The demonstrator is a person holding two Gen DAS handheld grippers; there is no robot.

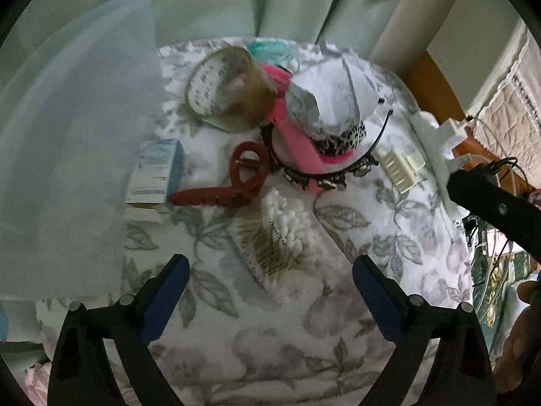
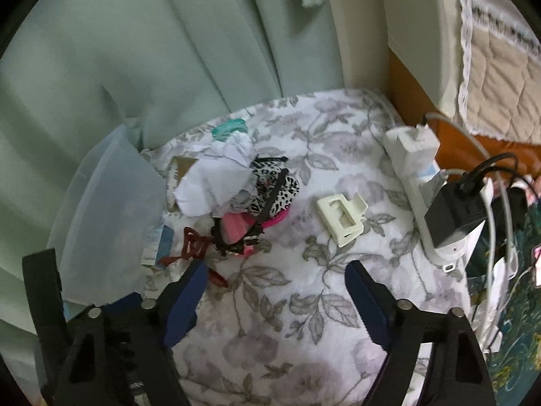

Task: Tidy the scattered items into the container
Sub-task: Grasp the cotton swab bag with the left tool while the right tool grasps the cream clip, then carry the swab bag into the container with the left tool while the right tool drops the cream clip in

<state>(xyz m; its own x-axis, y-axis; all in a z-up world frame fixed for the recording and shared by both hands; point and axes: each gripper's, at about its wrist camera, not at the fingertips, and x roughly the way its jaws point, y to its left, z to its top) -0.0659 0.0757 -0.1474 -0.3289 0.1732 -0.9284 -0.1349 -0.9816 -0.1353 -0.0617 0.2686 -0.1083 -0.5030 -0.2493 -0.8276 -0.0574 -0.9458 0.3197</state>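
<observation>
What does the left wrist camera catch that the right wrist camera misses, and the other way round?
Only the left view shows the pack of cotton swabs lying ahead of the open left claw, and the tape roll's whole ring. Only the right view shows the black plug on the power strip, past the open right claw. Both show the cream hair clip, crumpled paper, red hair clip and translucent container.

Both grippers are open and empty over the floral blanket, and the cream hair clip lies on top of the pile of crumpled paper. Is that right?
Not quite. Both the left gripper and the right gripper are open and empty over the floral blanket, but the cream hair clip lies alone on the blanket, apart from the crumpled paper. The right wrist view shows the gap.
</observation>
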